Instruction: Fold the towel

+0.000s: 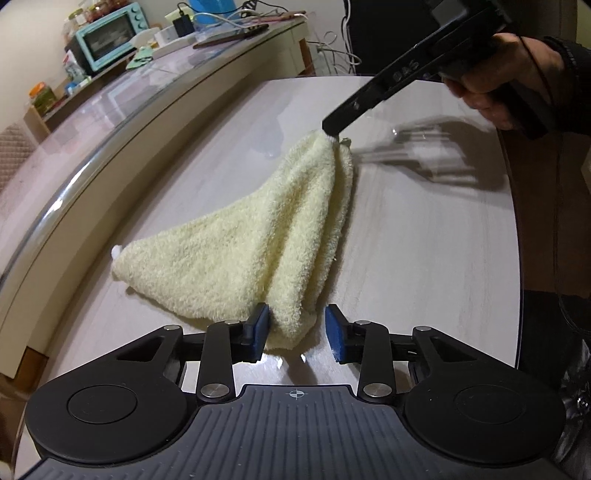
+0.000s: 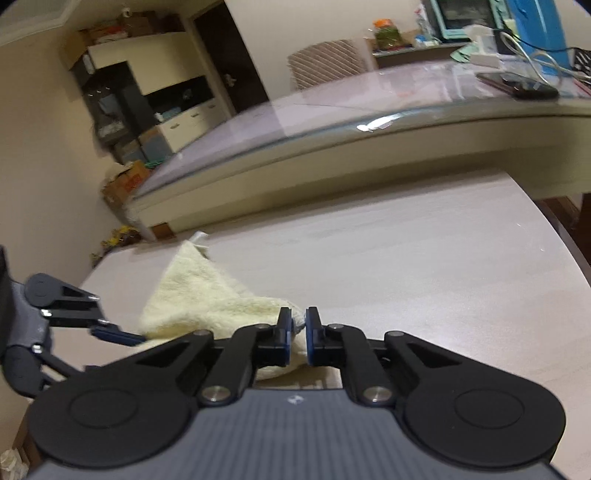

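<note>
A pale yellow towel (image 1: 255, 236) lies bunched in a rough triangle on the light wooden table (image 1: 424, 258). My left gripper (image 1: 297, 332) is open, its blue pads on either side of the towel's near corner. My right gripper (image 1: 330, 129) reaches in from the upper right and is shut on the towel's far corner, lifting it a little. In the right wrist view the right gripper (image 2: 299, 339) pinches the towel (image 2: 207, 299) between its pads, and the left gripper (image 2: 118, 334) shows at the left beside the towel.
A long counter with a glass top (image 1: 122, 110) runs along the table's far side. It holds a teal toaster oven (image 1: 110, 35), a phone (image 2: 517, 86) and cables. The person's hand (image 1: 506, 74) holds the right gripper. The table's right edge (image 1: 517, 240) is near.
</note>
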